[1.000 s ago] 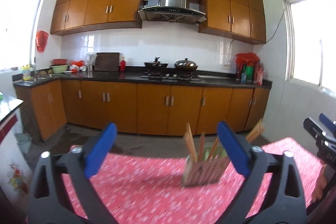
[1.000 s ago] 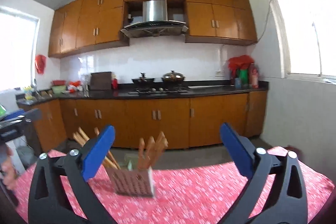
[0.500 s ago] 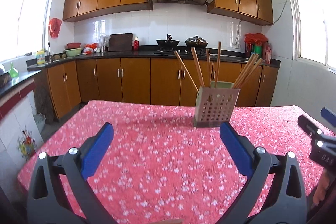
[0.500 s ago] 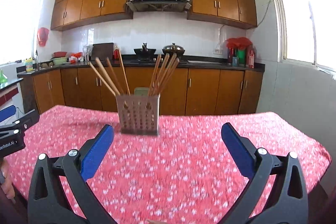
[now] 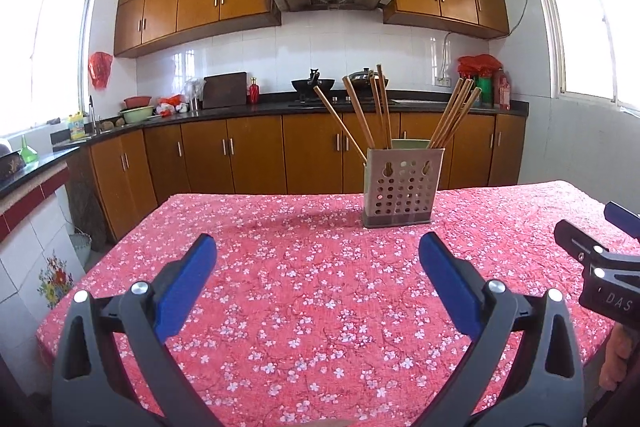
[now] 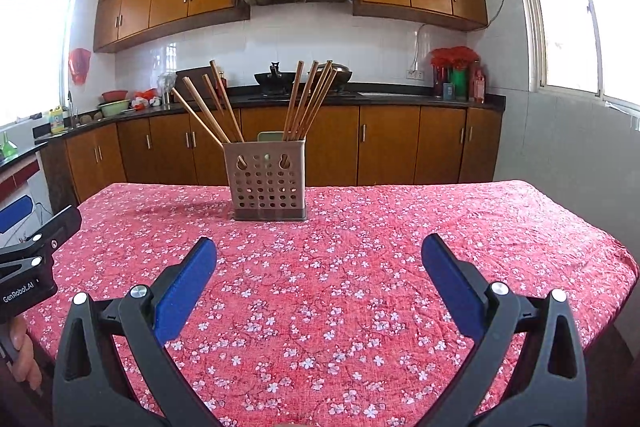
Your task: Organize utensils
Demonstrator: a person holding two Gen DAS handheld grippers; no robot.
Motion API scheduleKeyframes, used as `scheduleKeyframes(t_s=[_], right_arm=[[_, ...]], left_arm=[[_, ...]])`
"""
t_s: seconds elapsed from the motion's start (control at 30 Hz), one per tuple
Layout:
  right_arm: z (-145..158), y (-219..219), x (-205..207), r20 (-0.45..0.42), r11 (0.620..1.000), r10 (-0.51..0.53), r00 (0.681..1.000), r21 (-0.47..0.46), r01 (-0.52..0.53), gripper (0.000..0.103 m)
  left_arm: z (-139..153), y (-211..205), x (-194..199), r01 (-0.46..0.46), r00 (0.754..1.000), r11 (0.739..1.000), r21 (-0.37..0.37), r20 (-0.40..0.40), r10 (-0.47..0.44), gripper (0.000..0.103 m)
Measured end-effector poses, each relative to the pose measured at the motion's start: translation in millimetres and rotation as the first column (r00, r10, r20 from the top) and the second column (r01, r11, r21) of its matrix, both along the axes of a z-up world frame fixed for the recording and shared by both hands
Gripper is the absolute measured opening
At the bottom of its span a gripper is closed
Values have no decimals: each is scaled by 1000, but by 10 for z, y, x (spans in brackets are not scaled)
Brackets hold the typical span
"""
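A beige perforated utensil holder [image 5: 403, 189] [image 6: 267, 182] stands upright on the far half of the table with the red flowered cloth [image 5: 304, 291] [image 6: 360, 267]. Several wooden chopsticks [image 5: 362, 115] [image 6: 306, 103] lean out of it in two bunches, left and right. My left gripper [image 5: 318, 247] is open over the near part of the table, well short of the holder, with nothing between its blue pads. My right gripper [image 6: 319, 247] is open too, equally far back and holding nothing. Each gripper shows at the edge of the other's view.
Behind the table runs a kitchen counter [image 5: 280, 105] with wooden cabinets, a stove with two pans [image 6: 280, 79] and a range hood above. Windows are on both sides. The table's left edge [image 5: 100, 267] and right edge [image 6: 600, 227] drop to the floor.
Both views have tilted down and steadied: the holder, blurred and low in frame one second ago, now stands sharp at mid-height. Both grippers stayed open.
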State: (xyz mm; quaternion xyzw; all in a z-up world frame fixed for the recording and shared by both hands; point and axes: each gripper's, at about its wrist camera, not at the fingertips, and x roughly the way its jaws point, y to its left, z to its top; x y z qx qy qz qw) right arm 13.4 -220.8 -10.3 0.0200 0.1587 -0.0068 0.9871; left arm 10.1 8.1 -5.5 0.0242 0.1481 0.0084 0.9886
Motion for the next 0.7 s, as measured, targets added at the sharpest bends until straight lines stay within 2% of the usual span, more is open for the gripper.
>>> scheduleKeyframes(t_s=[0.7], right_arm=[[12, -12, -15, -1, 1000, -7, 1000, 11, 7, 101]], left_arm=[[8, -14, 26, 5, 1000, 1000, -19, -17, -6, 99]])
